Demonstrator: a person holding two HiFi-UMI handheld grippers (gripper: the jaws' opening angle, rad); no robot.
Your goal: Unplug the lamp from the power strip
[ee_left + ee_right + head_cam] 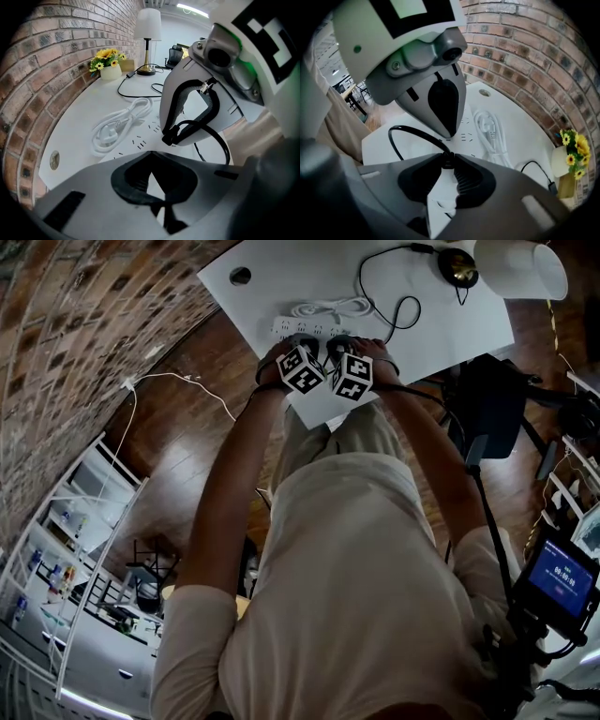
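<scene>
I've got the right gripper (447,161) pinched on the black lamp plug (448,158), with the lamp cord (403,126) arcing out of the tips toward the left of its view. The left gripper (161,204) has its jaws drawn together with nothing between them, tips down at the white power strip (309,327) just beside the right one. I read that as touching but can't confirm. In the head view both marker cubes sit side by side at upper centre, over the strip's near edge. The plug is toward the strip's right end, and I can't tell if its pins are seated or clear. The strip's own white cable (117,129) lies coiled just behind it. The cord runs up and right to the lamp (458,266), brass base and white shade at top right, well apart from the strip. The surface is a white table (281,268) with a round grommet hole (240,276) at upper left, set along a brick wall (75,334). Yellow flowers (107,58) in a white pot stand by the wall near the lamp. The floor (187,446) is dark wood, with a black office chair (487,404) right of the table, white shelving (66,549) lower left and a lit screen (561,579) lower right.
</scene>
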